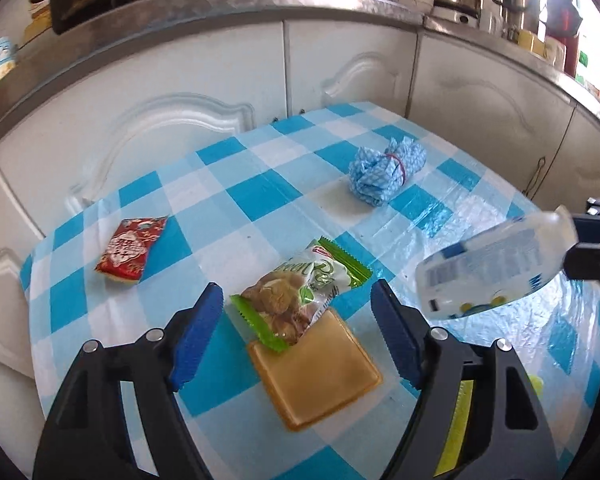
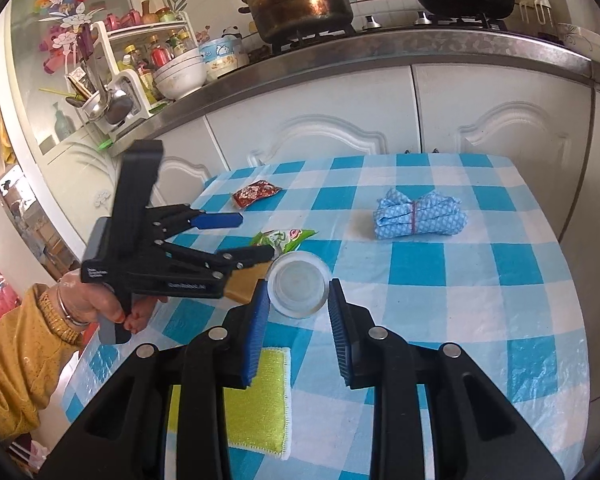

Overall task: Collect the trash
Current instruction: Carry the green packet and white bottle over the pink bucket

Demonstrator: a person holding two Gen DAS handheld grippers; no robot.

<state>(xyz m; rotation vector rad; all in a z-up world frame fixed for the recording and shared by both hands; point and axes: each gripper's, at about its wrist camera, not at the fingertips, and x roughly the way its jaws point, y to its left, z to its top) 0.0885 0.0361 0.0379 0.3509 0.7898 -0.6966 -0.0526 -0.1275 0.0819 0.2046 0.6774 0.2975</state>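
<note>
While the left gripper [image 1: 296, 328] hangs over the checked tablecloth [image 1: 260, 196] with its blue pads [image 1: 198, 336] spread wide, nothing sits between them in the air; the green snack wrapper [image 1: 300, 296] lies flat on the cloth below the gap, touched by neither pad, with its lower end overlapping a tan square mat [image 1: 320, 376]. From the right wrist view the same gripper [image 2: 252, 240] shows side-on, held in a hand [image 2: 100, 300] with a yellow sleeve, its two fingers apart above the wrapper [image 2: 284, 238]. The right gripper [image 2: 298, 322] is pinching a small clear plastic bottle [image 2: 298, 288], the pads pressing on its sides with the round base facing the camera; in the left wrist view that bottle [image 1: 496, 268] is lifted clear of the table and tilted, held at its far end. A red sachet [image 1: 132, 250] lies well apart on the cloth toward the cabinets, and a folded blue cloth bundle [image 1: 384, 172] tied with a red band rests farther back. A yellow-green sponge [image 2: 260, 396] lies under the right gripper.
</note>
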